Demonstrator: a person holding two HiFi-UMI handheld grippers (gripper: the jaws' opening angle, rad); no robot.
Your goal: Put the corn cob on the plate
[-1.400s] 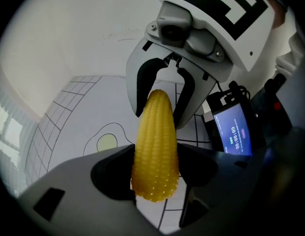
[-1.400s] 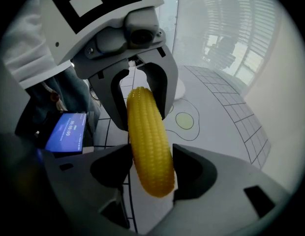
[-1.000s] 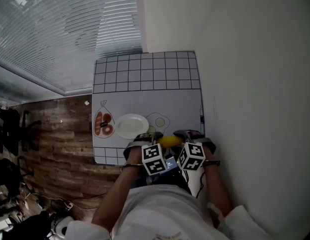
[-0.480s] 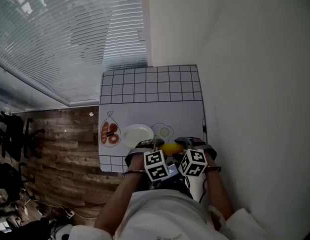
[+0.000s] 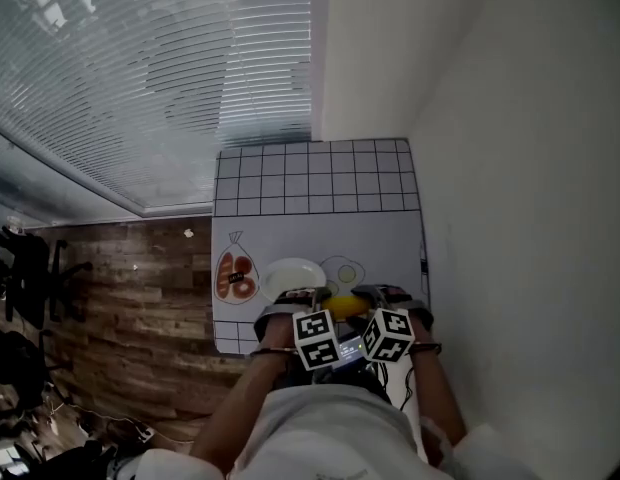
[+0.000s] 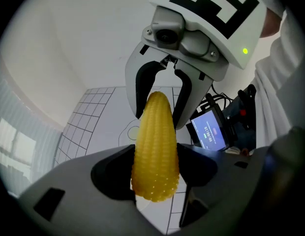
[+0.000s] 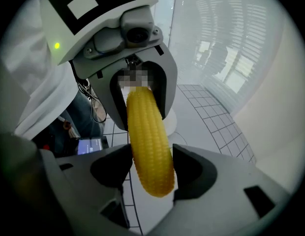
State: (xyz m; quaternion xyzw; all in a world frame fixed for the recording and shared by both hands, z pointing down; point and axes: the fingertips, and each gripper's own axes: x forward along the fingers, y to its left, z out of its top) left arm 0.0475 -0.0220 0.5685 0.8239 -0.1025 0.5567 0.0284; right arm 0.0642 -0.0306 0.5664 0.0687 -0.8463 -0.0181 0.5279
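A yellow corn cob (image 5: 342, 306) hangs level above the mat's near edge, held at both ends. My left gripper (image 5: 312, 299) is shut on its left end and my right gripper (image 5: 373, 297) on its right end. In the left gripper view the cob (image 6: 155, 146) runs from my own jaws to the right gripper (image 6: 162, 95) opposite. The right gripper view shows the same cob (image 7: 148, 146) reaching the left gripper (image 7: 140, 100). The white plate (image 5: 293, 276) lies on the mat just left of and beyond the cob.
The grey mat (image 5: 320, 233) has a grid border, a printed sausage bag (image 5: 235, 276) left of the plate and a printed fried egg (image 5: 345, 271) to its right. A white wall (image 5: 510, 218) runs along the right side. Wood floor (image 5: 160, 298) lies to the left.
Both grippers have carried the corn cob together to the left, closer to the plate. Their hold on it is unchanged.
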